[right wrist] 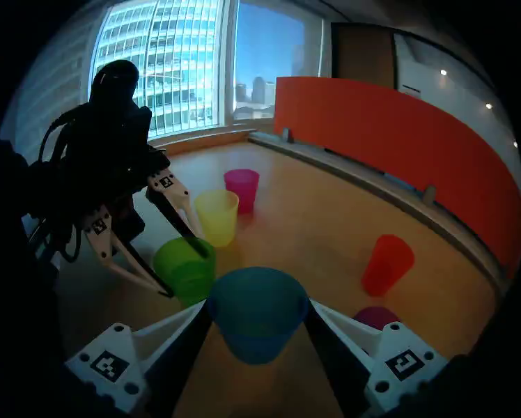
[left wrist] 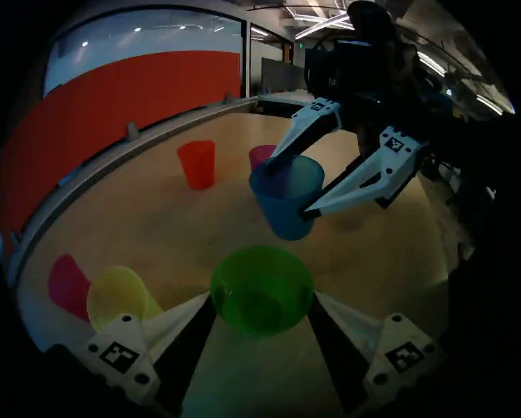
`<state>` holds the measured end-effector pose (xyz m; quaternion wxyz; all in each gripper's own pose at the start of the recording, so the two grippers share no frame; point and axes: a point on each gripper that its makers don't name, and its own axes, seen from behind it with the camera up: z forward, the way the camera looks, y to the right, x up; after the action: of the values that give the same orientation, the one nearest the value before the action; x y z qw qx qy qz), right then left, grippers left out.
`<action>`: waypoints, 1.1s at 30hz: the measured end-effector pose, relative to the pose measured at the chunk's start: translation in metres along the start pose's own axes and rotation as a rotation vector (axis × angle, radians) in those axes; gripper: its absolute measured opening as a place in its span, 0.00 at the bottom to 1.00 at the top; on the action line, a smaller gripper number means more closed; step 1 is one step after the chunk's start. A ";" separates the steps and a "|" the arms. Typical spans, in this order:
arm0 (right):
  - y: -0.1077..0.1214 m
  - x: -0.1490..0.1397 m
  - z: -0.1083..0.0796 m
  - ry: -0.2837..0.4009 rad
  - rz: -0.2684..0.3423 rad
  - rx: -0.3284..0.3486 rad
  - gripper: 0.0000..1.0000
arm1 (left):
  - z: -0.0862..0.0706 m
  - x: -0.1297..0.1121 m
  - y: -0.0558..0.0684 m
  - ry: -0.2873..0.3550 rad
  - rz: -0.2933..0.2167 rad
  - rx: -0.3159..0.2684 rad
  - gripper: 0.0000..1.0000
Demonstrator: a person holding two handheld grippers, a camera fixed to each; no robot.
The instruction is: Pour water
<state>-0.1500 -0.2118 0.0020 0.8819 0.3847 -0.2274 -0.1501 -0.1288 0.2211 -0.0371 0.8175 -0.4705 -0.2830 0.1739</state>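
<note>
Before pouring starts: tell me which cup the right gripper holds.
The blue cup, clamped in the right gripper; the green cup sits in the left gripper, the others stand on the table.

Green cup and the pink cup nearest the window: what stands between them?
The yellow cup stands between the green cup and that pink cup, in the right gripper view.

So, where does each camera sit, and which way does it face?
Left gripper view: on the left gripper, looking along its jaws, shut on the green cup, toward the right gripper, the person and the red panel.
Right gripper view: on the right gripper, looking along its jaws, shut on the blue cup, toward the left gripper and windows.
Shared: both grippers, both held cups, the table; they face each other.
</note>
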 end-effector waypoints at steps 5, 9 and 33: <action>-0.003 -0.001 0.002 -0.003 0.003 0.003 0.93 | 0.000 -0.001 0.000 -0.005 0.006 0.005 0.87; -0.004 -0.002 0.004 -0.004 0.008 0.008 0.93 | 0.000 -0.003 0.002 -0.013 -0.009 0.000 1.00; -0.007 -0.021 0.018 -0.017 0.010 -0.003 0.93 | -0.017 -0.020 -0.006 -0.022 -0.016 0.052 1.00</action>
<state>-0.1780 -0.2181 0.0018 0.8812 0.3810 -0.2368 -0.1491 -0.1337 0.1957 -0.0443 0.8276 -0.4449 -0.2912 0.1800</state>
